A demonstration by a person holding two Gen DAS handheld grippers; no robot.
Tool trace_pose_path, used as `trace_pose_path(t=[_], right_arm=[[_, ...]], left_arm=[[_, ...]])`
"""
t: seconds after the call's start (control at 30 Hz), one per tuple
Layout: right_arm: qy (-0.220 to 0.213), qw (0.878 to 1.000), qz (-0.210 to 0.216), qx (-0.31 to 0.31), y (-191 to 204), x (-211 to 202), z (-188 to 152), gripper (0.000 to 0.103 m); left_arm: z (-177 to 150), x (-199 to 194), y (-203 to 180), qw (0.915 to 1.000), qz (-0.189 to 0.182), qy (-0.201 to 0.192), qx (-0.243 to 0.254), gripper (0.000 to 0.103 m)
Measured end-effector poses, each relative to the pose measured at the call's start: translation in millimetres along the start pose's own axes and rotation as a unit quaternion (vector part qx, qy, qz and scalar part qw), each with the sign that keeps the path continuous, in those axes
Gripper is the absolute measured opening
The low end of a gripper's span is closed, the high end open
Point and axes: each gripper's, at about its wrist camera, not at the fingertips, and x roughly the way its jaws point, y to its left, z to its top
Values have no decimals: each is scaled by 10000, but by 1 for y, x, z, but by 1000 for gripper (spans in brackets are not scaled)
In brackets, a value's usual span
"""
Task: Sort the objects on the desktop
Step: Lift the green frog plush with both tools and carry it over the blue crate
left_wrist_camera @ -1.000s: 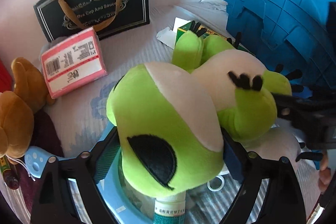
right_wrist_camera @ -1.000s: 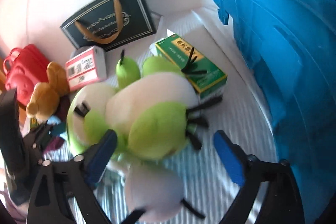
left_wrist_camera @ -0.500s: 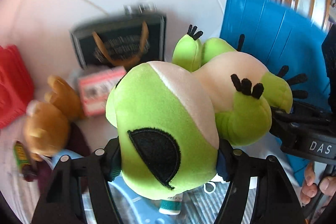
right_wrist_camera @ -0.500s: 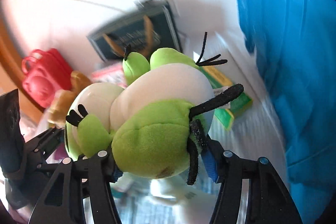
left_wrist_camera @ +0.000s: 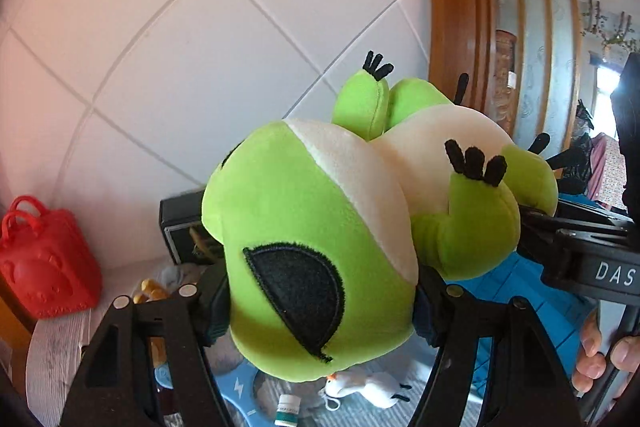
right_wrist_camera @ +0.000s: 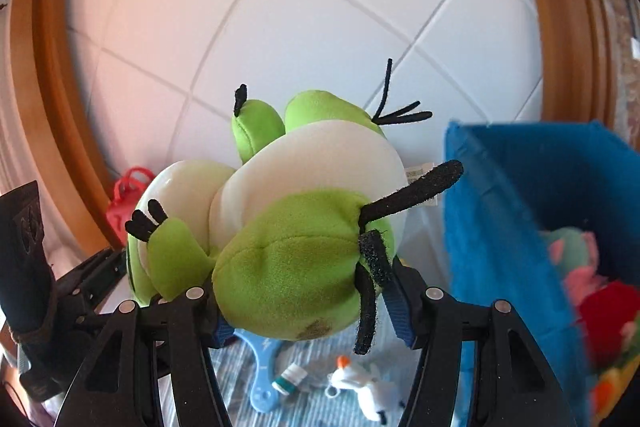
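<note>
A white tiled wall point(left_wrist_camera: 200, 39) fills the background in both views, with a wooden frame point(right_wrist_camera: 560, 27) along its edge. At the right of the right wrist view stands a blue bin point(right_wrist_camera: 500, 211), with soft toys in pink and red lying inside it.

A green and cream frog plush point(left_wrist_camera: 320, 227) is held in the air above the striped surface point(right_wrist_camera: 316, 411), carried between both tools. The left tool point(left_wrist_camera: 320, 307) is clenched on the frog's head, its pads pressed into the green fabric on either side, the black eye patch facing the camera. The right tool point(right_wrist_camera: 304, 311) is clenched on a green hind leg of the same plush point(right_wrist_camera: 288, 259), its blue pads sunk into the fabric; black felt toes hang over the right pad. The jaws of both tools have just been closing, with the plush between them.

A red handbag point(left_wrist_camera: 44, 263) stands at the left by the wall, and a dark gift bag point(left_wrist_camera: 180, 227) shows partly behind the frog's head. Below the plush, on the surface, lie a light blue paddle-shaped item point(right_wrist_camera: 264, 375), a small white duck toy point(right_wrist_camera: 368, 387) and a little white tube with a green band point(right_wrist_camera: 290, 377). Fingers of a hand point(left_wrist_camera: 600, 359) grip the right tool's handle at the lower right of the left wrist view.
</note>
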Motion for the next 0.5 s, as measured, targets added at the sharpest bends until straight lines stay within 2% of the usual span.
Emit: trace_pose_path(t=[0.17, 0.27, 0.4, 0.5], right_arm=[[-310, 9992, -172, 170, -54, -54, 40, 60], [-433, 9983, -317, 219, -99, -75, 60, 60], [-493, 9972, -521, 218, -168, -89, 83, 60], [-428, 9966, -668, 212, -224, -87, 96, 60]], left_arm=[[52, 4, -72, 9987, -259, -207, 389, 71], [79, 24, -122, 9975, -416, -228, 527, 72], [108, 69, -184, 9968, -592, -45, 532, 73], [121, 108, -232, 9964, -621, 244, 526, 73]])
